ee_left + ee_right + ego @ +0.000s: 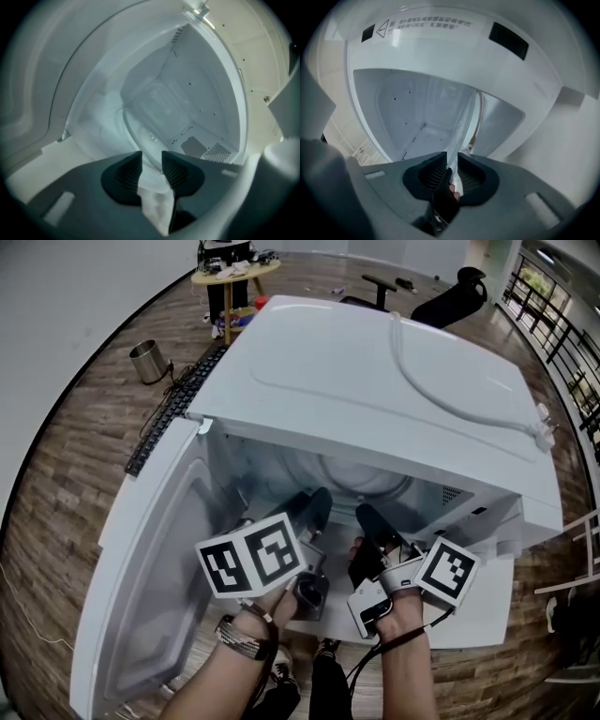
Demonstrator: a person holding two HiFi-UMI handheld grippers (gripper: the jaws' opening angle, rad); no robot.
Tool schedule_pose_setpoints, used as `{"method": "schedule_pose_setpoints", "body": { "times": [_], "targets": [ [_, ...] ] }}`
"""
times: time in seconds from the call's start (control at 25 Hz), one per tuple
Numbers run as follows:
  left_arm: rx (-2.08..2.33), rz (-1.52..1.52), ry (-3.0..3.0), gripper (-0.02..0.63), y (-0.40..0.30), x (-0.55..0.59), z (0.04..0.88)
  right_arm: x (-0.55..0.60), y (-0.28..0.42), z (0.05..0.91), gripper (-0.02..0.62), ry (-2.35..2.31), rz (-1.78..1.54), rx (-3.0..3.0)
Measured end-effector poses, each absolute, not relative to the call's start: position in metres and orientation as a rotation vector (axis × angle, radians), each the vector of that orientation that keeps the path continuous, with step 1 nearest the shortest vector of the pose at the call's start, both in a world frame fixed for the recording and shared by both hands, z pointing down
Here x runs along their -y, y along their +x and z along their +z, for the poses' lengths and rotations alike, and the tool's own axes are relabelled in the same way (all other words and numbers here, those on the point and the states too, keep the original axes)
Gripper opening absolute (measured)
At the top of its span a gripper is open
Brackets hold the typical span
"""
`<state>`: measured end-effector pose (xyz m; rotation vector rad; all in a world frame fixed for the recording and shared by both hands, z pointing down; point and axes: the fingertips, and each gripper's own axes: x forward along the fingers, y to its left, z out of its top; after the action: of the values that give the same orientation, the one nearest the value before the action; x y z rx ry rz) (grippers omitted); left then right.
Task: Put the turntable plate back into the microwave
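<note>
Glass plate (461, 124) is partway into the open microwave (394, 381), its rim clamped by the right claw (453, 161), likely to carry it in, while the left claw (151, 161) stands spread around the rim without pressing.

Office: swivel chair (452, 302), keyboard (174, 409)

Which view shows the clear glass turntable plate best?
The left gripper view: the clear glass turntable plate shows its curved rim and part of its face there. The right gripper view shows it only edge-on; the head view mostly hides it.
</note>
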<state>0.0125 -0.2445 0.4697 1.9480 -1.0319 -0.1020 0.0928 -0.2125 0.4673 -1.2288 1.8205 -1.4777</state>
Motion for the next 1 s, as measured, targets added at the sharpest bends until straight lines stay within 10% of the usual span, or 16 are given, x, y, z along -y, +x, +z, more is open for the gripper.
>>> {"method": "schedule_pose_setpoints", "body": {
  "times": [1.0],
  "targets": [
    [1.024, -0.234, 1.926, 0.142, -0.007, 0.237, 0.471, 0.212, 0.097, 0.467, 0.077, -1.240, -1.469, -1.795]
  ]
}}
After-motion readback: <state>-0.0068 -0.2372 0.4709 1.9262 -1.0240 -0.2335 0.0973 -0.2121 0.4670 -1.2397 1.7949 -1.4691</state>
